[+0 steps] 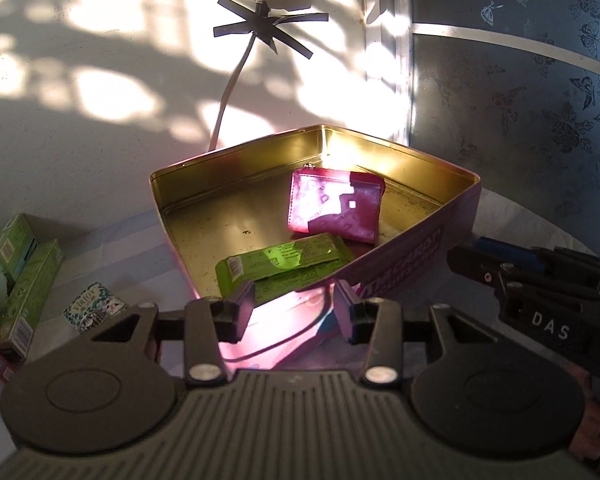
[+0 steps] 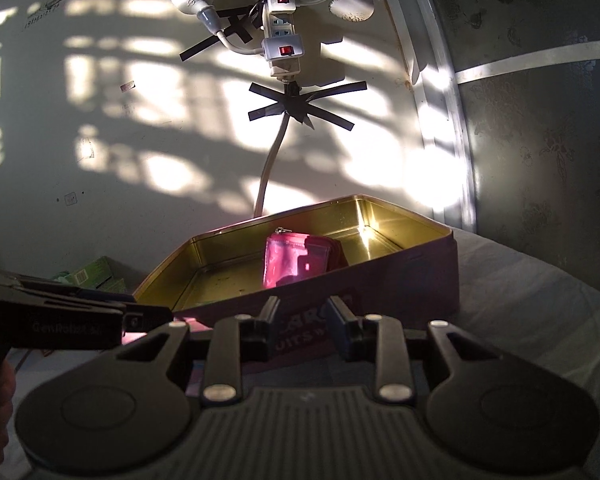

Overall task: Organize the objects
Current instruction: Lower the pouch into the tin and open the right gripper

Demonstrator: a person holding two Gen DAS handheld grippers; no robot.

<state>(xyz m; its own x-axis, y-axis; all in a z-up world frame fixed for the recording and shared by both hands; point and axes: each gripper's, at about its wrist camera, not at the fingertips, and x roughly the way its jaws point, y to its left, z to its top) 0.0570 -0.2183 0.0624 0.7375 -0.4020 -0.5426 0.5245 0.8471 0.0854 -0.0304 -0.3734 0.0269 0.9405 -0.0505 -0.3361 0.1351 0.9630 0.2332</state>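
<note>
A bed covered in pale cloth is seen to carry everything, and its far edge is met by a sunlit wall. One open metal tin is set near that far edge, a corner turned toward the wall; its gold inside is exposed and its four walls stand upright. On its right, a broad stretch of bare cloth is left open in the right wrist view. Under the tin's near corner a pink lid is glimpsed lying flat.

Two things are counted inside the tin. One pink wallet is propped up toward the far right part of the floor, and one flat green packet is laid just in front of it, against the near right wall. The left half of the tin floor is left bare.

At the bed's left edge two green cartons are stood side by side, and one small patterned box is placed just beside them, apart from the tin. One white cable is taped to the wall with crossed black strips and is led down behind the tin.

The left tongs are held spread above the tin's near corner, with nothing between them. The right tongs are likewise held spread and unloaded, just short of the tin's near wall.
</note>
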